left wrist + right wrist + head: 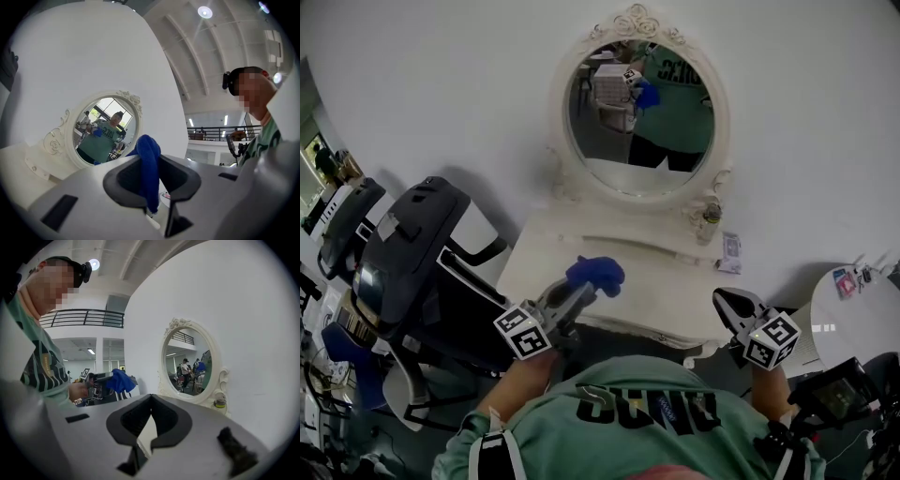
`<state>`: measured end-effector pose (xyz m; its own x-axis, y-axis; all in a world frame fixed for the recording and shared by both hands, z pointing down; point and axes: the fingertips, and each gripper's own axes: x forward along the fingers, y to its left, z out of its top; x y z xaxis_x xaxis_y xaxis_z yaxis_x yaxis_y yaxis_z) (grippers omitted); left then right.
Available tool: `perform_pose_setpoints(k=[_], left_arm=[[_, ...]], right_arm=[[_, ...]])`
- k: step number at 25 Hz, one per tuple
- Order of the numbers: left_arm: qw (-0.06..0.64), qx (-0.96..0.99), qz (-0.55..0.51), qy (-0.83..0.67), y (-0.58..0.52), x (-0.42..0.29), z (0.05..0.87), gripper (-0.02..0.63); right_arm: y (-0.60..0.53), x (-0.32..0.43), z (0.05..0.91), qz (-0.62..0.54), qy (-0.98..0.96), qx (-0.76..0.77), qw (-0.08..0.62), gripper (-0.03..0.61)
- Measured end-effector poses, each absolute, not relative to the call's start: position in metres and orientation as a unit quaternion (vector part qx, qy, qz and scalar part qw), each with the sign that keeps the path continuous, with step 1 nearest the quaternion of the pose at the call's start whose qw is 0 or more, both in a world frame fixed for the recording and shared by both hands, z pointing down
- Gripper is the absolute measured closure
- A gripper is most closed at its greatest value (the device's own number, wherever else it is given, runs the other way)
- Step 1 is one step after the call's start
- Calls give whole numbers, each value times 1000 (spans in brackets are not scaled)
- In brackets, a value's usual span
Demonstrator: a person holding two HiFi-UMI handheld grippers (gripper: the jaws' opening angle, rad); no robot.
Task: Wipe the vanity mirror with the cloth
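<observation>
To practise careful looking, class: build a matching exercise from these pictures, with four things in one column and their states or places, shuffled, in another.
Things:
1 cloth
2 mirror
3 jar
4 right tool

States or places:
A shut, holding nothing
B clamped in the left tool
C oval, in a white ornate frame
D beside the mirror's lower right edge

Pairs: 1-B; 2-C; 3-D; 4-A

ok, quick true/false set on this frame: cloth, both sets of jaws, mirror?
1. The left gripper has its jaws shut on the blue cloth. True.
2. The cloth touches the mirror glass. False: it is held short of the glass, in front of the vanity.
3. The right gripper grips a second cloth. False: its jaws are together with nothing between them.
4. A small jar stands by the mirror's base. True.
</observation>
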<state>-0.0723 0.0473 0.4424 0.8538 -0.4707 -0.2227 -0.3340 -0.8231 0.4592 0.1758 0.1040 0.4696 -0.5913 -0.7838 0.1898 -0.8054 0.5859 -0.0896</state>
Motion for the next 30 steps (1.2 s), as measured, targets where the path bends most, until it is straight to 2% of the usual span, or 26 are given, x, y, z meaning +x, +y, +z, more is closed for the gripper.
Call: perform_pose_setpoints(k=[12, 17, 19, 24, 30], left_arm=[[186, 953, -155, -180, -127, -159, 444, 520], [160, 965, -150, -145, -201, -176, 423, 520], [151, 968, -149, -135, -219, -174, 420, 520], [134, 966, -162, -149, -259, -145, 411, 519], [17, 954, -175, -244, -291, -89, 335, 519]], right_arm=[[-55, 65, 470, 60, -885, 453, 83, 566], [-113, 52, 458, 76, -862, 497, 69, 566], [-125, 48, 459, 72, -858, 502, 86, 566], [-134, 75, 464, 49, -854, 501, 133, 566], [-127, 149, 458, 39, -861, 486, 146, 566]])
